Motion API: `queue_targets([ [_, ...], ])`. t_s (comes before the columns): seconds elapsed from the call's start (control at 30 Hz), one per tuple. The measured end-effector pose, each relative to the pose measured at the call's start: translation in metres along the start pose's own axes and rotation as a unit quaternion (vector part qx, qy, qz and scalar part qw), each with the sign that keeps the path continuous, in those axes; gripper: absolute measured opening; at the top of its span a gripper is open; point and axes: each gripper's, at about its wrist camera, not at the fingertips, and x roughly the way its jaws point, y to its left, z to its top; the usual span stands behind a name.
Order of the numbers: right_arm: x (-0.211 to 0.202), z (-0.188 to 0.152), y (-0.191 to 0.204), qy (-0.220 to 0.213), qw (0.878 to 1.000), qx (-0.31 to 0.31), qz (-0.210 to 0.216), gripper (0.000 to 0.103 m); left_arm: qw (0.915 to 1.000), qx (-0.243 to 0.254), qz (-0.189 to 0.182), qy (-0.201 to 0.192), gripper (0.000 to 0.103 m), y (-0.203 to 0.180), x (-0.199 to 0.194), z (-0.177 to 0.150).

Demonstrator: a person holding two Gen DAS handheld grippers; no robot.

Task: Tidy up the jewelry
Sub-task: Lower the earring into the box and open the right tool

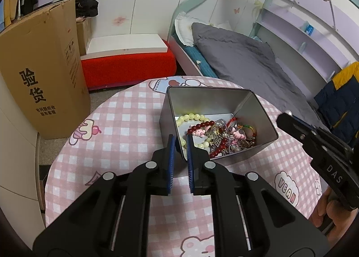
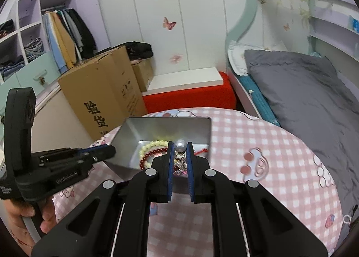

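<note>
Pinching a pearl piece (image 2: 180, 145) over the metal tin (image 1: 255, 109), your right gripper (image 2: 180, 148) is nearly closed on it; your left gripper (image 1: 180, 142) clamps the tin's near wall. Risk: chains dangling below may snag the tangled bracelets (image 1: 215, 133), dragging them out or tipping the tin.

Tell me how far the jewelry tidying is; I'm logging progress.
Mostly done: bracelets and chains already lie in the metal tin. The left gripper grips the tin's near wall; the right gripper holds a pearl piece above it. Left: a small ring on the tablecloth.
</note>
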Motion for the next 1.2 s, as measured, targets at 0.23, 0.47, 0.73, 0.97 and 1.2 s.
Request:
queue_targets([
  [0.23,0.019,0.008,0.005,0.015,1.0,-0.014,0.006,0.009,0.9999,0.002,0.007,0.01,0.01,-0.004,0.003,0.002],
  [0.47,0.032,0.007,0.004,0.028,0.999,-0.017,0.011,0.009,0.9996,0.006,0.017,0.022,0.01,-0.005,0.006,0.005],
  [0.73,0.033,0.008,0.003,0.024,1.0,-0.007,0.012,0.01,0.9995,0.009,0.024,0.02,0.01,-0.008,0.006,0.005],
  [0.97,0.025,0.01,-0.004,0.014,1.0,0.002,0.012,0.029,0.9993,0.011,0.031,0.019,0.01,-0.009,0.004,0.005],
  [1.2,0.005,0.011,-0.007,0.001,1.0,0.007,0.015,0.037,0.9995,0.001,0.032,0.006,0.011,-0.01,-0.001,0.003],
])
